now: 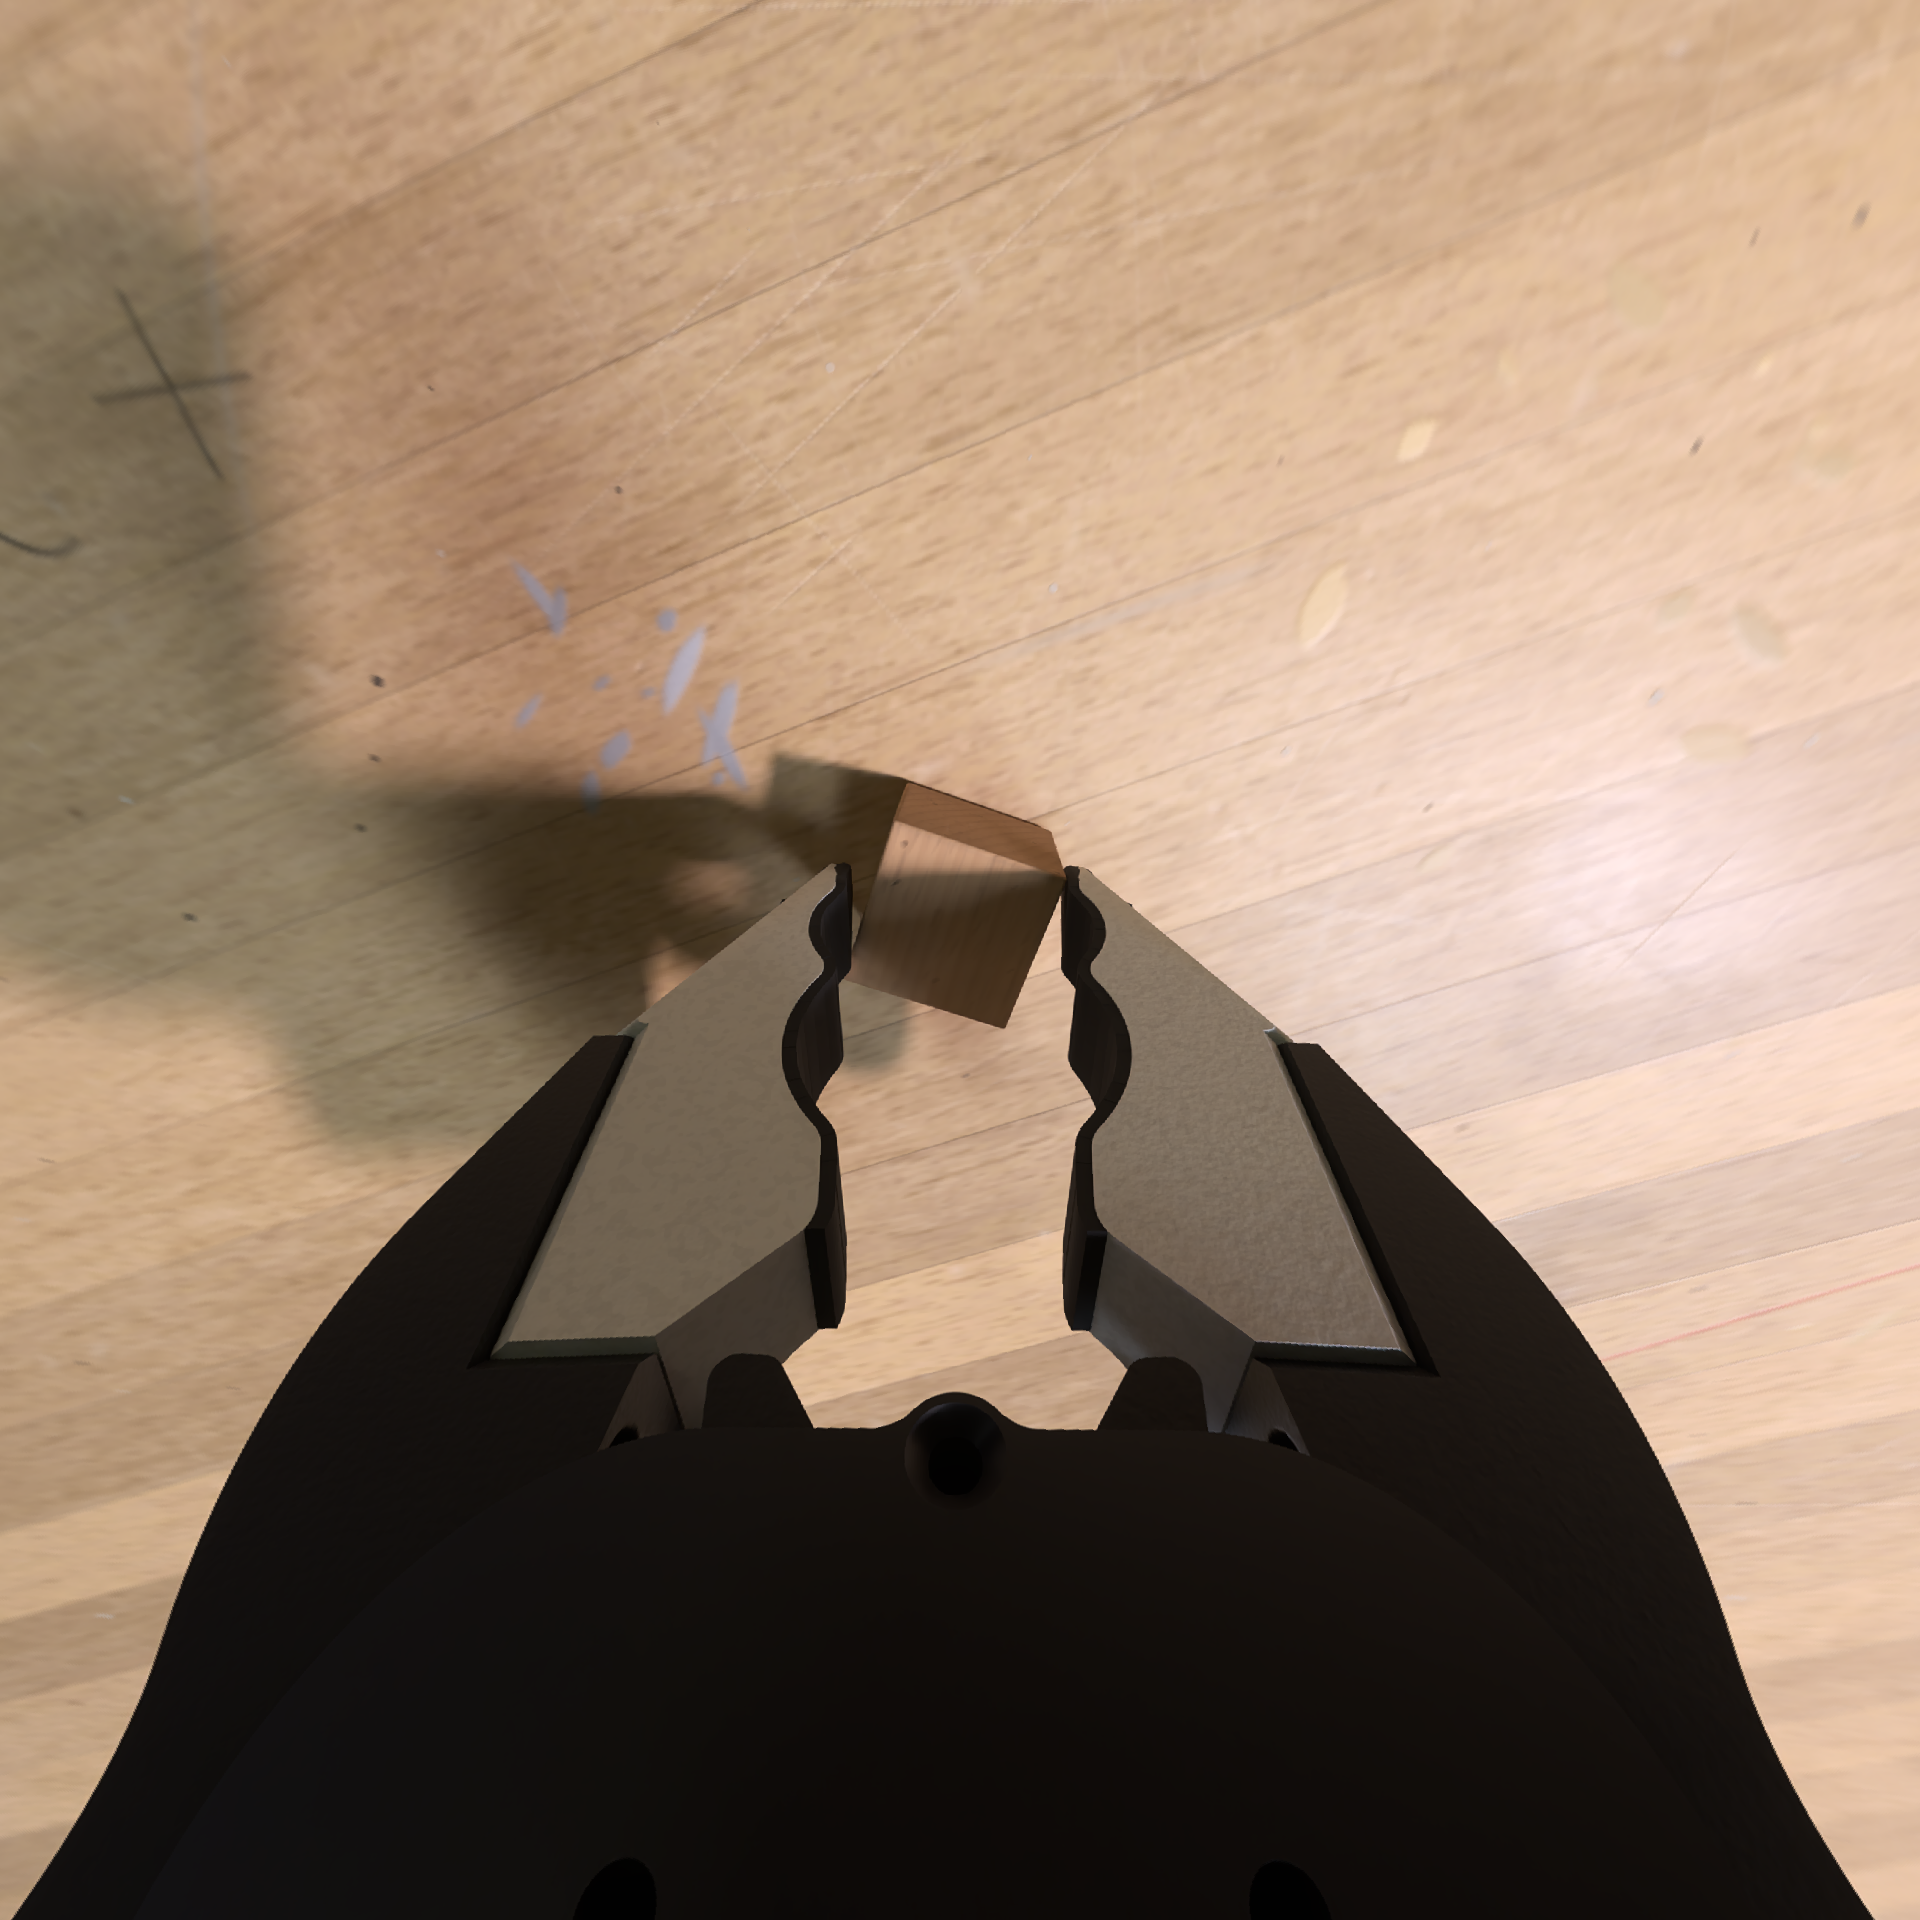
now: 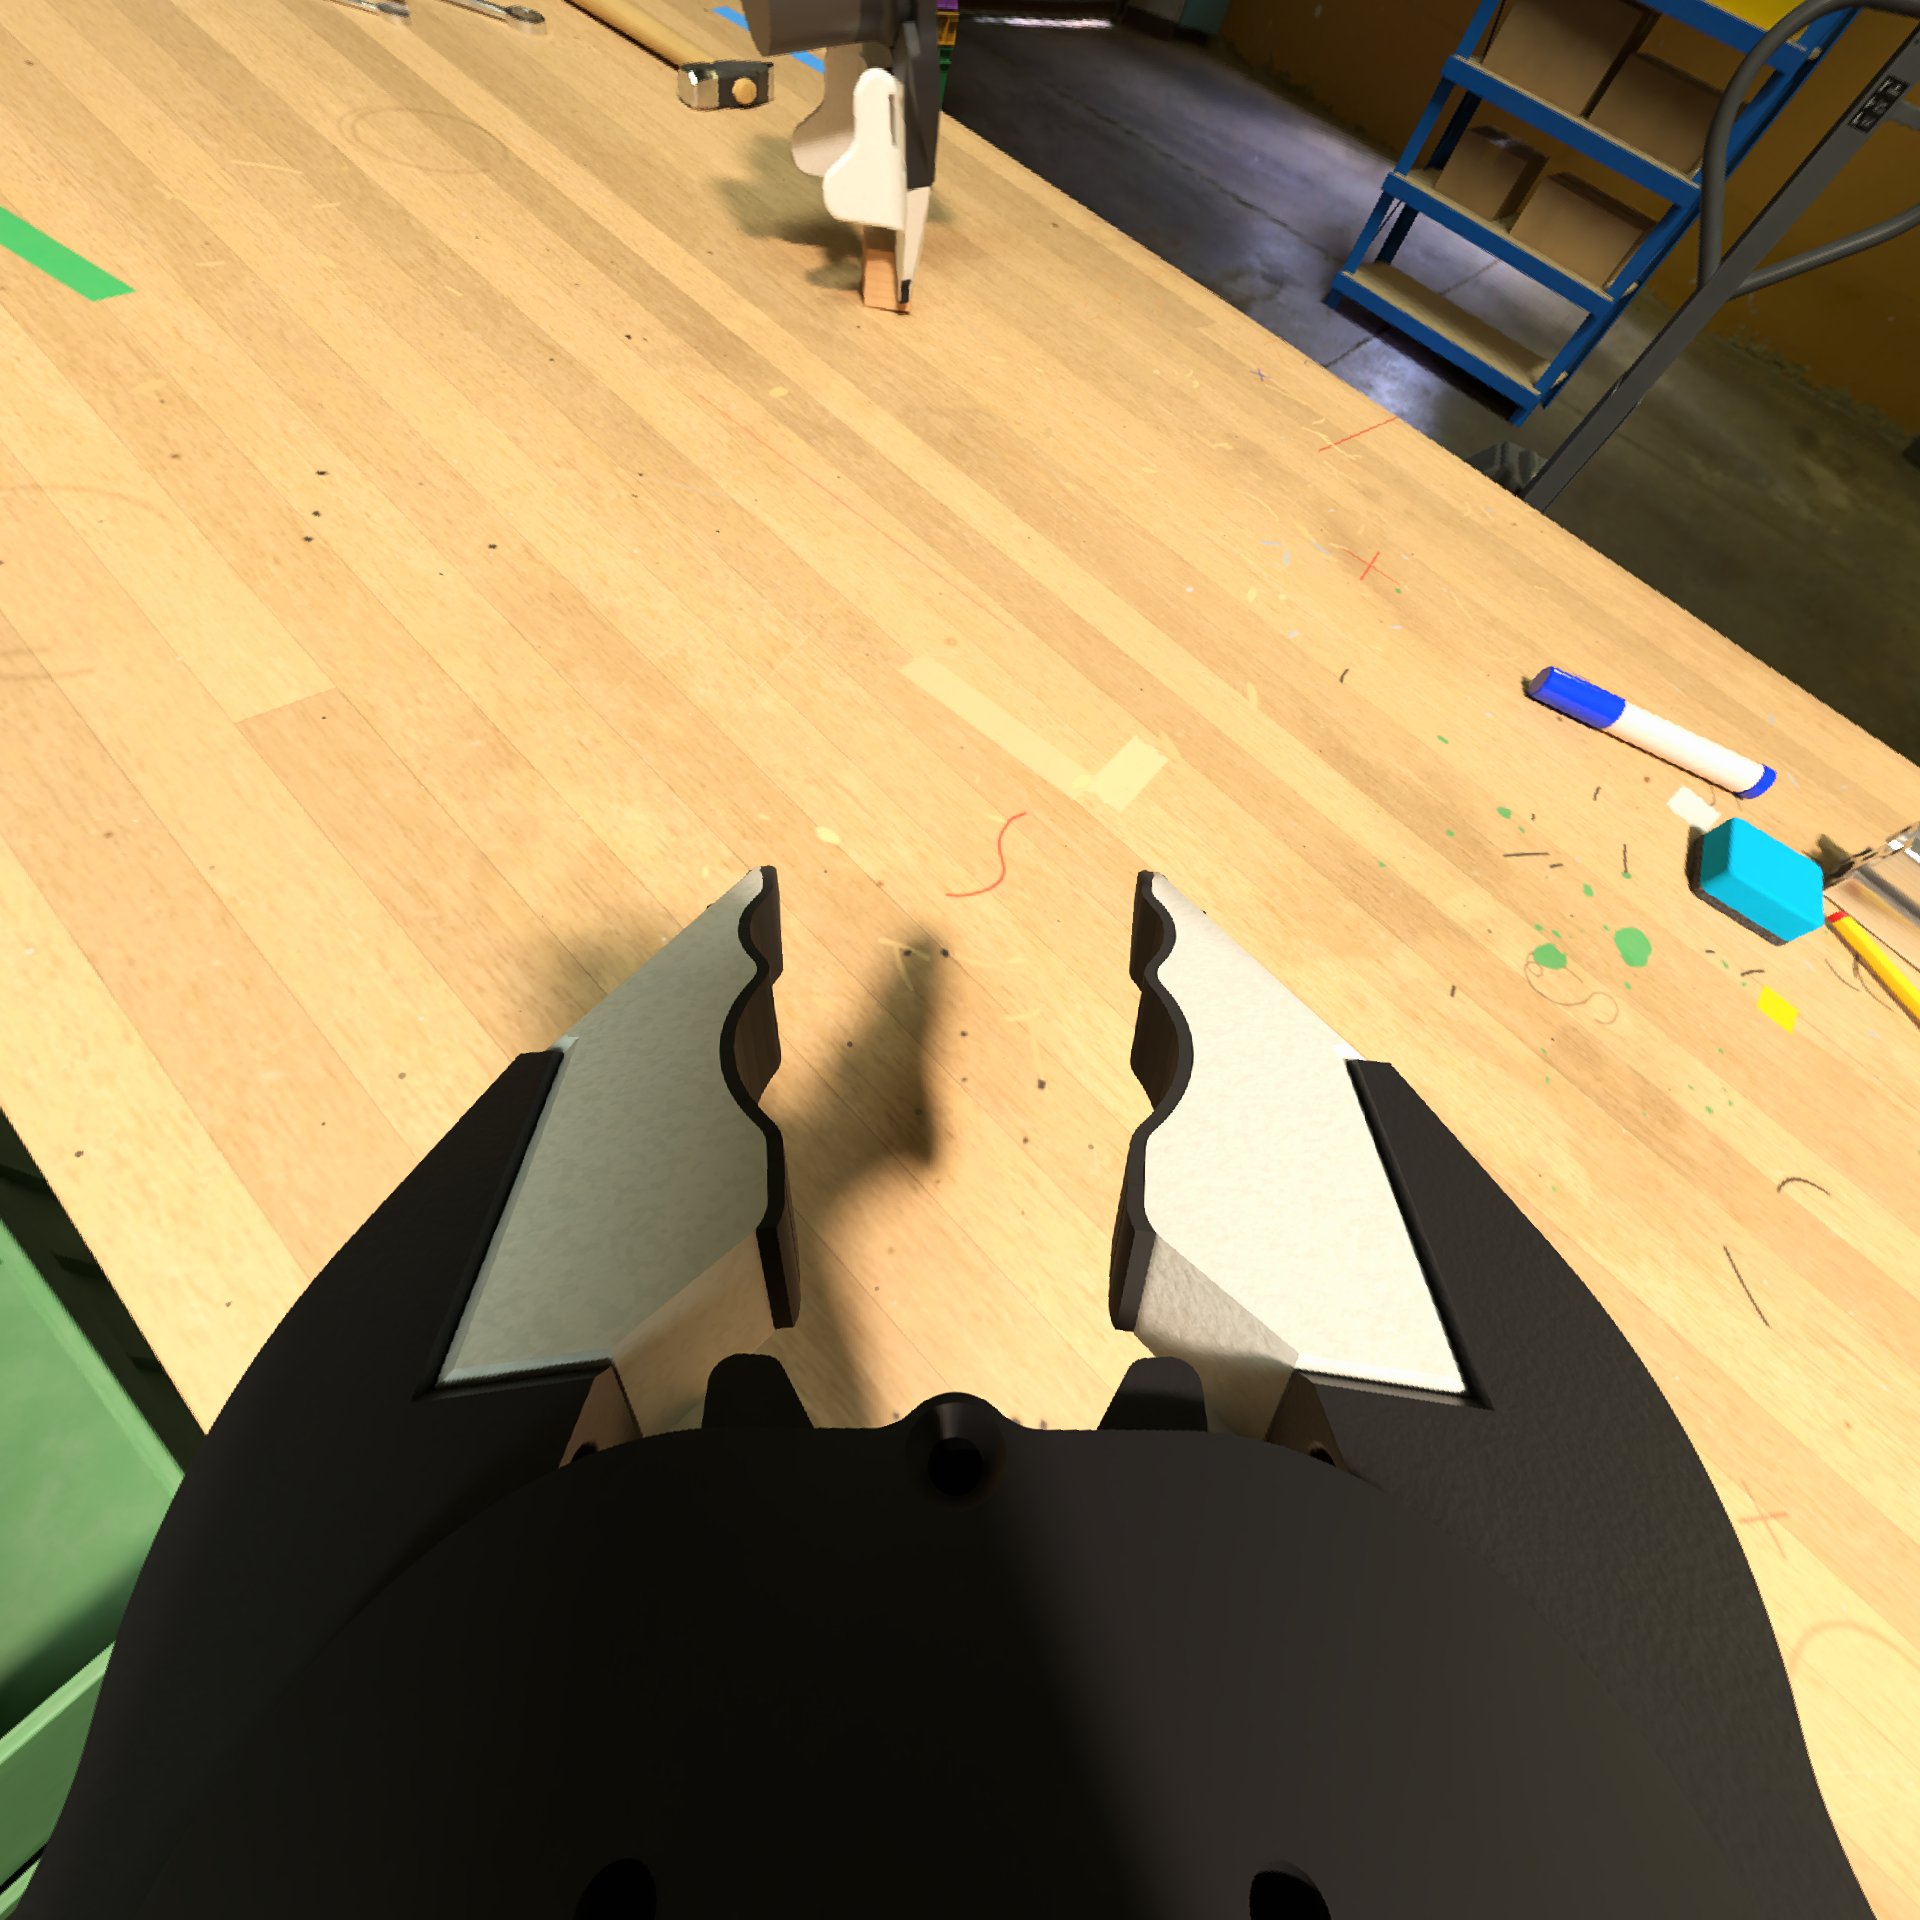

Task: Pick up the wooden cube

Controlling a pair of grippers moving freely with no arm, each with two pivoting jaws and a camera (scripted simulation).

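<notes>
My left gripper [image 1: 956, 883] points down at the workbench [image 1: 1351, 416], and the wooden cube [image 1: 951, 935] sits between its fingertips [image 1: 836, 883]. The jaws are narrow around the cube; the tips look to touch its two sides, though I cannot tell how firmly. From the right wrist view, the cube [image 2: 881, 278] stands on the bench [image 2: 520, 623] under that gripper [image 2: 883, 223]. My right gripper [image 2: 956, 883] hovers well apart from the cube, jaws wide, nothing between them. Right of the cube and nearer me lie a blue marker [image 2: 1652, 732], a cyan eraser [image 2: 1761, 878] and a pencil [image 2: 1881, 966]. A hammer [image 2: 717, 78] lies beyond the cube.
</notes>
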